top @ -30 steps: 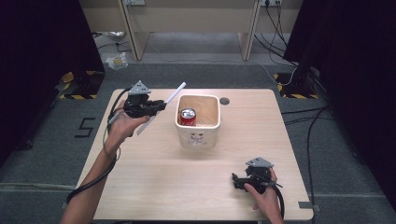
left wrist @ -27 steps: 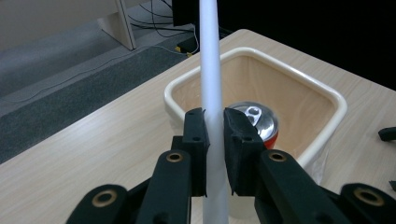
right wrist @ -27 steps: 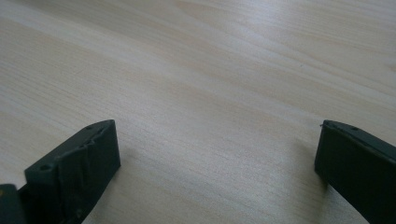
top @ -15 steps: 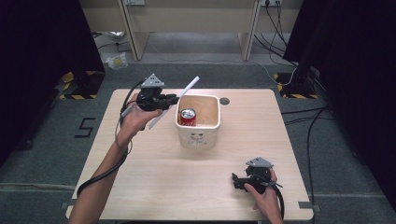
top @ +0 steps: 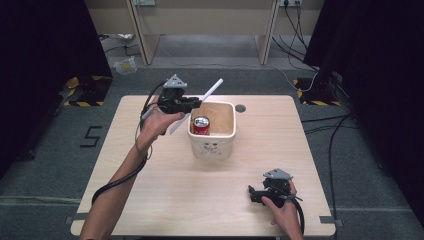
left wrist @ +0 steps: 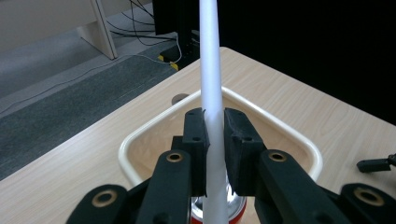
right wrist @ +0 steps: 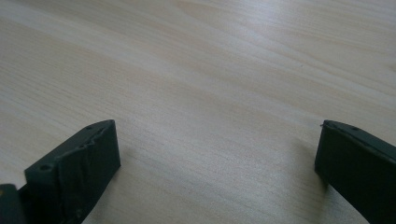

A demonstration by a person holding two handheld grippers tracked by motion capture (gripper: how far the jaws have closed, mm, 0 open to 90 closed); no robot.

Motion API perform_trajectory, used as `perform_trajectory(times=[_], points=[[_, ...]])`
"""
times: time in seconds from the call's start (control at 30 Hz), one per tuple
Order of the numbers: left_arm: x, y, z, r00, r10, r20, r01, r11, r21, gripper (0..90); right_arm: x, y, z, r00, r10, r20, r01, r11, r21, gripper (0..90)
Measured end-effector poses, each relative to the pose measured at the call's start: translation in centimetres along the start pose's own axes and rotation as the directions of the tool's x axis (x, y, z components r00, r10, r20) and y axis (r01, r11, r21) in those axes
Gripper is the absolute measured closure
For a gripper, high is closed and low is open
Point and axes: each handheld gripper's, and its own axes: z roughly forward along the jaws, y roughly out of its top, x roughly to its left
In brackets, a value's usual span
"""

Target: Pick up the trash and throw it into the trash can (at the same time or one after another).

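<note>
A cream square tub [top: 212, 145] stands mid-table with a red drink can [top: 201, 125] upright in its left half. My left gripper [top: 198, 103] hangs over the tub's left rim, shut on a long white tube [top: 212, 90] that slants up to the right and down to the lower left. In the left gripper view the tube [left wrist: 208, 70] runs upright between the two pads of my left gripper [left wrist: 215, 135], above the tub [left wrist: 280, 128] and the can [left wrist: 236, 207]. My right gripper [top: 252, 192] rests low at the table's front right, its jaws wide apart over bare wood [right wrist: 210, 93].
The light wooden table [top: 150, 190] has a round cable hole [top: 240, 108] behind the tub. A cable trails from my left gripper along the forearm. Dark curtains flank the table; cables and a desk's legs lie on the floor beyond it.
My left gripper has carried the white tube rightward and a little up, from left of the tub to over its left rim. The right gripper has stayed put.
</note>
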Motion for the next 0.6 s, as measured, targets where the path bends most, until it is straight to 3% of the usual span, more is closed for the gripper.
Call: perform_trajectory(times=[0.6], points=[[-2.4,1.8,4.4,0.9992,-0.008,0.039,0.009,0.9999,-0.008,79.0,0.0,0.0,0.0,1.0000,-0.001,0.001,0.001,1.000,0.000,0.3]])
